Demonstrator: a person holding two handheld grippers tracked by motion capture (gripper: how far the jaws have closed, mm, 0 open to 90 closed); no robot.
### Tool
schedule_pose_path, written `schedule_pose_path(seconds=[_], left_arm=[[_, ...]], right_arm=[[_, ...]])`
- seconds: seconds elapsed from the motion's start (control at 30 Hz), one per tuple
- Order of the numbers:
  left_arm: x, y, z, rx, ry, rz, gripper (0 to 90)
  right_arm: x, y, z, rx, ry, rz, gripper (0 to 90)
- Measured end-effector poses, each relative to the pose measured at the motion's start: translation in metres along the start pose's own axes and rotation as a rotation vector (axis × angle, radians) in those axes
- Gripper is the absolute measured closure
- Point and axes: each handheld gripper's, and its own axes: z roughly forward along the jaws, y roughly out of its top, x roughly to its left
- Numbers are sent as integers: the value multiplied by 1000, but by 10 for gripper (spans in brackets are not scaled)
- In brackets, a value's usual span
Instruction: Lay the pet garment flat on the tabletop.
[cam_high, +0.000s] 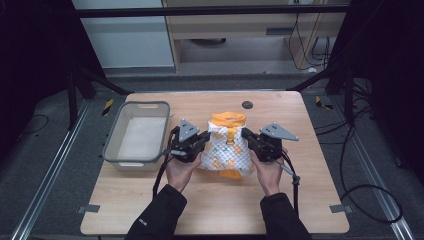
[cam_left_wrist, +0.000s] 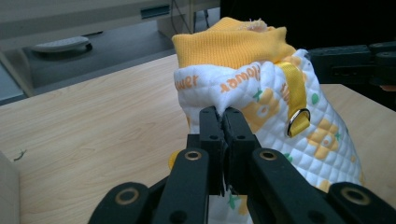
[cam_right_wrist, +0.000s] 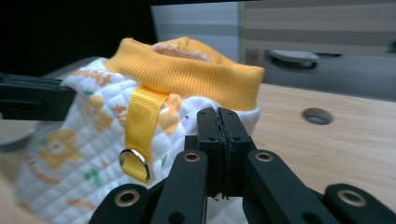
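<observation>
From the high view, a small quilted white garment (cam_high: 227, 147) with orange flower prints and an orange ribbed collar lay at the middle of the wooden desk (cam_high: 310, 200), held between the two grippers. The left gripper (cam_high: 202, 141) gripped its left edge and the right gripper (cam_high: 247, 137) its right edge. A grey plastic bin (cam_high: 114, 145) sat on the desk just beyond the left gripper, on its outer side.

In the left gripper view, the fingers (cam_left_wrist: 210, 135) were pressed together, pinching a fold of the white quilted fabric just below the collar (cam_left_wrist: 231, 44). A yellow strap (cam_left_wrist: 296, 93) with a metal ring hung beside them.

In the right gripper view, the fingers (cam_right_wrist: 208, 135) were closed on the garment's edge under the orange collar, and a round hole (cam_right_wrist: 317, 115) in the desk lay beyond them.
</observation>
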Motion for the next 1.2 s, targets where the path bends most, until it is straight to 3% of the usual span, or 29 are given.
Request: schedule_pose_path(seconds=[0.03, 0.07, 0.1, 0.17, 0.23, 0.27, 0.3, 0.37, 0.43, 0.57, 0.77, 0.97, 1.13, 1.2], left_arm=[[6, 1, 14, 7, 23, -25, 810], [6, 1, 14, 7, 23, -25, 735], [11, 1, 20, 4, 43, -47, 735], [18, 0, 22, 3, 63, -92, 617], [25, -2, 17, -6, 64, -111, 486], [28, -4, 13, -6, 70, -99, 486], [33, -9, 5, 4, 74, -88, 424], [35, -12, 1, 15, 73, -80, 409], [41, -23, -12, 34, 68, -66, 365], [43, -38, -25, 47, 63, -51, 352], [37, -63, -43, 80, 52, 3, 338], [29, -83, -47, 101, 34, 32, 337], [28, -99, -37, 134, 12, 19, 323], [28, -102, -33, 151, 13, 32, 323]], right_arm=[[-4, 0, 10, 5, -49, -13, 839], [-4, 0, 10, 5, -49, -13, 839], [-7, 1, 16, 18, -70, -16, 804], [-14, 0, 23, 33, -123, -16, 739], [-21, 0, 18, 48, -126, -28, 684], [-21, 0, 18, 48, -126, -28, 684], [-24, -2, 8, 62, -106, -56, 646], [-25, -2, 5, 66, -97, -57, 632], [-27, -6, -12, 74, -56, -50, 573], [-29, -12, -29, 93, -31, -59, 535], [-31, -33, -58, 146, 16, -61, 495], [-32, -52, -64, 181, 44, -62, 467], [-36, -70, -62, 230, 46, -51, 441], [-37, -75, -60, 247, 49, -48, 437]])
